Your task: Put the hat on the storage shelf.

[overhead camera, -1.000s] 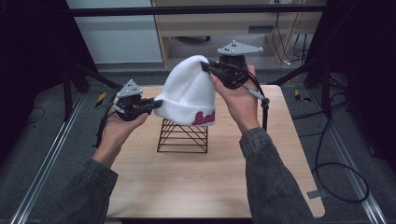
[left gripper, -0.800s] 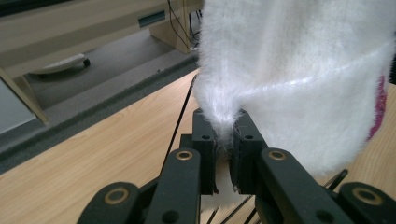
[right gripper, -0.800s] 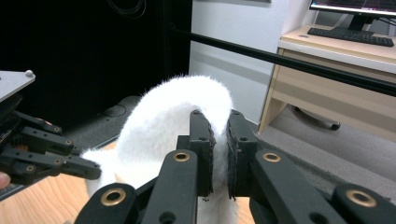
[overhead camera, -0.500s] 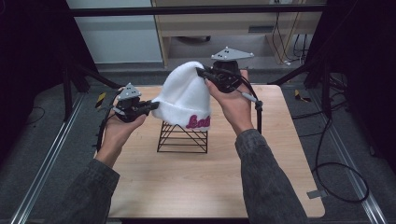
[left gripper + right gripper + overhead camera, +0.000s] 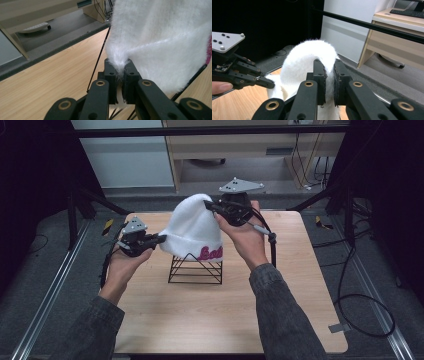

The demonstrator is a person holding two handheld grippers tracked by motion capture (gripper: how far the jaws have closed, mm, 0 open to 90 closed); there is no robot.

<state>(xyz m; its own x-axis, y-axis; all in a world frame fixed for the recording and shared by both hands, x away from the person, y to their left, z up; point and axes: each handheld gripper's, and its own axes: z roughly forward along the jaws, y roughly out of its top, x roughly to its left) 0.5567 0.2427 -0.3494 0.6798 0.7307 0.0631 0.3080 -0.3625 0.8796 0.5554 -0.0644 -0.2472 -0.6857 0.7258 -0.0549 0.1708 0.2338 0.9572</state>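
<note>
A fluffy white beanie (image 5: 192,227) with pink lettering on its brim is draped over a black wire stand (image 5: 195,269) at the middle of the wooden table (image 5: 200,320). My left gripper (image 5: 161,239) is shut on the hat's left lower edge; in the left gripper view its jaws pinch a fold of white fabric (image 5: 120,66). My right gripper (image 5: 209,206) is shut on the hat's upper right, near the crown; in the right gripper view the fabric (image 5: 329,62) sits between its jaws, with the left gripper (image 5: 270,85) beyond the beanie (image 5: 299,67).
Each gripper trails a black cable, and the right one's (image 5: 272,245) hangs over the table. A wooden desk (image 5: 240,145) and tangled floor cables (image 5: 360,310) lie beyond and right of the table. Black frame legs (image 5: 320,200) stand at the far corners.
Both grippers have sunk a little with the beanie, which now sits lower over the wire stand. The right gripper has shifted slightly left.
</note>
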